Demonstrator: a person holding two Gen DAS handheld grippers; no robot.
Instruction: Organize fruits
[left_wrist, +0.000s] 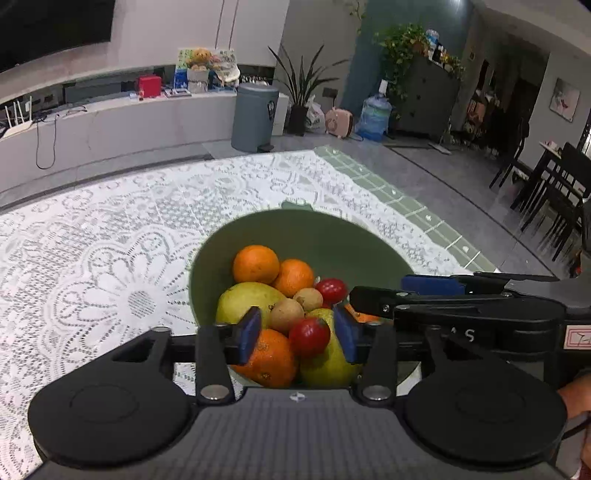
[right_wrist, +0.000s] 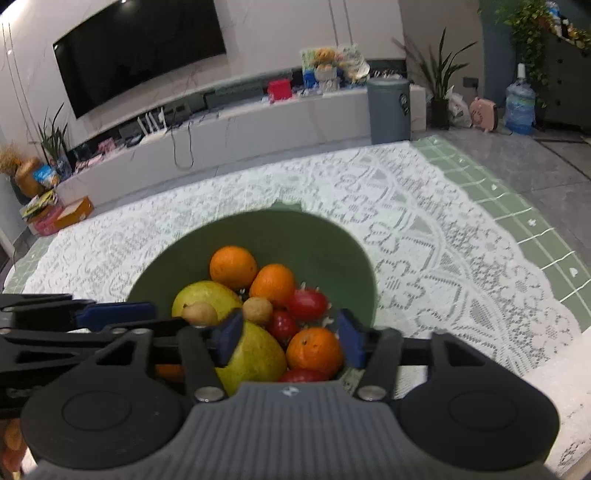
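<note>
Left wrist view shows your left gripper (left_wrist: 300, 334) with its jaws apart over the near side of the green bowl (left_wrist: 314, 236), and no pad presses on any fruit; a red tomato (left_wrist: 309, 336) and an orange (left_wrist: 269, 356) lie in the gap below the blue pads (left_wrist: 249, 334), but they rest in the bowl and are not held. In the right wrist view your right gripper (right_wrist: 289, 339) is also open above the same bowl, with a pear (right_wrist: 255, 354) and another orange (right_wrist: 314, 350) lying between its fingers and not clamped. All the fruits you can see are gathered in the bowl, which stands on the bench (left_wrist: 92, 258) covered with a white lace cloth: two more oranges at the far side, a big yellow-green pear (left_wrist: 245, 301), small brown fruits (left_wrist: 286, 314) and several red tomatoes. I judge that you are at the releasing step, with both grippers empty over the pile, so the collecting seems near its end. For the next move, you should lift both grippers straight up and away from each other, because they are close side by side and the fruits are heaped; a sideways pull could push a tomato over the rim. If some fruit waits outside the bowl, these views do not show it.
</note>
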